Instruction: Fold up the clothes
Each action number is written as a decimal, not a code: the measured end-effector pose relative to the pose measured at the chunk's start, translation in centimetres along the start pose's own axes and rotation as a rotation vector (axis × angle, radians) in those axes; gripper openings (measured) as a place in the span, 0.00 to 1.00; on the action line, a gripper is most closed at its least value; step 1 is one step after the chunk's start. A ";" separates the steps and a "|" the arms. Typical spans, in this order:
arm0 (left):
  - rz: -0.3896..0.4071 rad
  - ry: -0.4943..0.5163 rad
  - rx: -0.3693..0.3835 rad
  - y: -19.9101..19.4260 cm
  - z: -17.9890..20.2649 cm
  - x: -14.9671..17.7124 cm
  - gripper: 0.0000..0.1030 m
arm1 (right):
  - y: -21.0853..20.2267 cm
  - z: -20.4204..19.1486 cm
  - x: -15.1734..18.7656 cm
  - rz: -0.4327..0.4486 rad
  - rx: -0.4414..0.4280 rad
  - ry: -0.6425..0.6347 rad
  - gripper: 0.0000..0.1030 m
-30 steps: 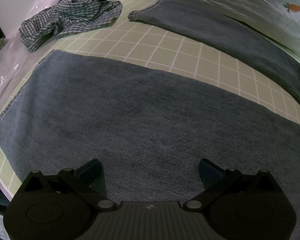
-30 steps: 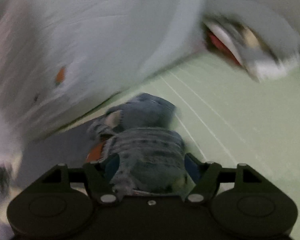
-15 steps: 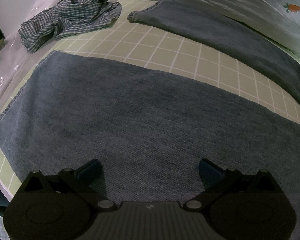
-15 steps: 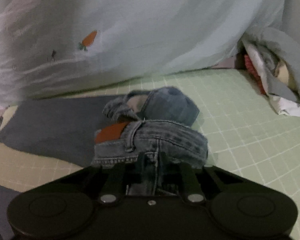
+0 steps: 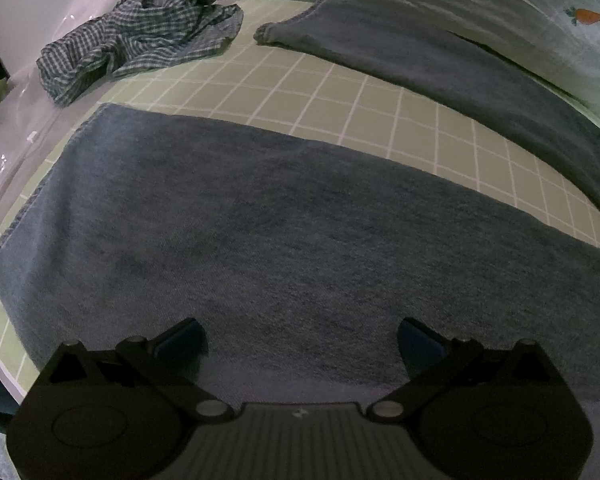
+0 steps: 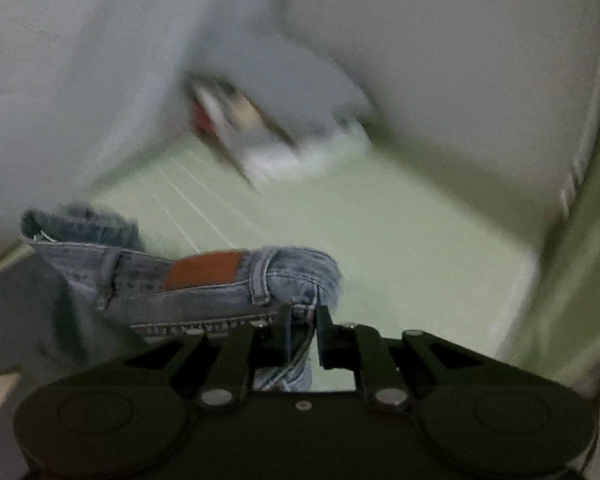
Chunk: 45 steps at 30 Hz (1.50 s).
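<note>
A pair of blue jeans lies on a green checked sheet (image 5: 340,92). In the left wrist view one leg (image 5: 284,232) spreads flat under my left gripper (image 5: 300,340), which hovers open just above the denim with nothing between its fingers. The other leg (image 5: 460,64) runs along the back. In the blurred right wrist view my right gripper (image 6: 302,320) is shut on the jeans' waistband (image 6: 204,280), beside the orange-brown patch (image 6: 204,270), and holds it lifted off the sheet.
A crumpled checked shirt (image 5: 140,36) lies at the back left of the sheet. A pale quilt with carrot prints (image 5: 540,8) bunches along the far side. A blurred heap of pale and red cloth (image 6: 260,132) sits ahead of the right gripper.
The right gripper closed on the waistband and then swung sideways with it, so the view is blurred again. The left gripper and the flat leg have not moved.
</note>
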<state>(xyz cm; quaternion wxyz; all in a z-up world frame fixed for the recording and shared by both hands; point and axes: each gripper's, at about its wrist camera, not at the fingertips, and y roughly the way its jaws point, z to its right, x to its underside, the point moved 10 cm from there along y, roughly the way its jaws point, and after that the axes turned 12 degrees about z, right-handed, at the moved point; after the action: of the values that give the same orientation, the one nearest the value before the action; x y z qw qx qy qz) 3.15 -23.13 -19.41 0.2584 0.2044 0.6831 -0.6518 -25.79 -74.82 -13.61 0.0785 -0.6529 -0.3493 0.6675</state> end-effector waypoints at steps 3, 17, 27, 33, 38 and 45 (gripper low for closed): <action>-0.006 -0.007 -0.005 0.0 -0.1 0.0 1.00 | 0.3 1.1 1.9 -0.037 0.016 0.038 0.13; -0.018 -0.064 -0.053 -0.2 -0.3 0.3 1.00 | 1.9 2.4 1.5 -0.023 0.031 0.073 0.54; -0.053 -0.083 -0.064 -1.5 2.2 0.7 1.00 | 7.1 -1.5 -0.5 -0.049 -0.160 -0.162 0.67; -0.058 -0.026 -0.033 -2.7 7.2 2.1 1.00 | 9.4 -4.5 0.6 -0.094 -0.328 -0.308 0.65; -0.064 -0.005 -0.038 -3.2 10.1 4.1 1.00 | 11.0 -5.7 1.6 -0.167 -0.449 -0.378 0.54; -0.072 -0.065 -0.060 -3.8 10.3 5.0 1.00 | 8.8 -0.9 -2.0 -0.015 -0.339 -0.353 0.26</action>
<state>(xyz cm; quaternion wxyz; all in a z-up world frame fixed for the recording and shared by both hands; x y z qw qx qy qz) -2.18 -33.88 -19.69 0.2626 0.1506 0.7004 -0.6464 -21.57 -82.11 -16.86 -0.0894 -0.5273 -0.4693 0.7027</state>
